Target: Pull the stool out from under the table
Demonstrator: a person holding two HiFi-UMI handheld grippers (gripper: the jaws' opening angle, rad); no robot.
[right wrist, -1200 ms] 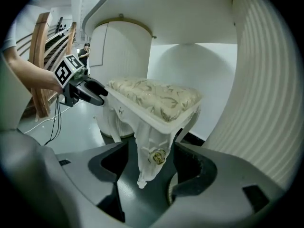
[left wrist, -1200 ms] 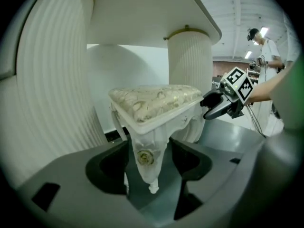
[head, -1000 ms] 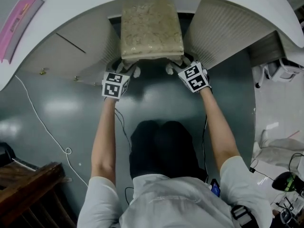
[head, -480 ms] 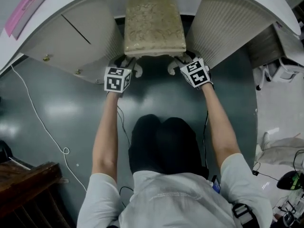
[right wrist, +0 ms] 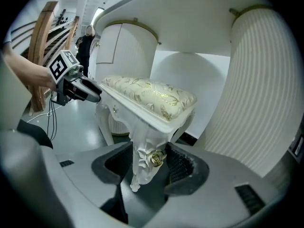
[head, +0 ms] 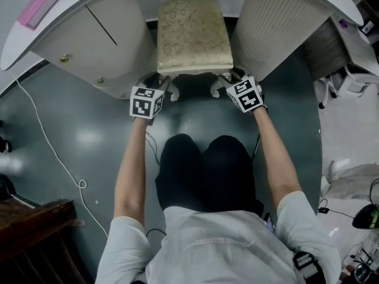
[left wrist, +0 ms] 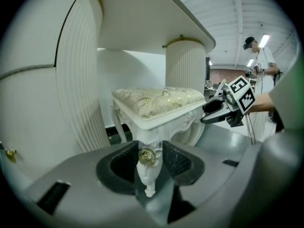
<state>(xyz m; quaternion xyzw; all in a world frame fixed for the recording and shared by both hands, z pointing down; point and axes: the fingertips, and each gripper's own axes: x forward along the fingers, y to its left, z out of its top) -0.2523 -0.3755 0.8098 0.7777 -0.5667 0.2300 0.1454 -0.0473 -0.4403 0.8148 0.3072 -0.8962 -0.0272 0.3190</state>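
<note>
Stool (head: 192, 37): white carved frame, cream cushion with gold pattern, upright on the grey floor between the two ribbed pedestals of the white table (head: 284, 22), its front legs outermost, its back edge near the tabletop's edge.

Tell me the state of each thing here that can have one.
Stool: upright, partly under the table.
Left gripper: shut on a front stool leg; jaws have just been closing.
Right gripper: shut on the other front leg; likewise just closing.
Table: standing over the stool.

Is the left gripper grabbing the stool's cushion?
No, the left gripper has just closed its jaws onto a stool leg, below the cushion.
</note>
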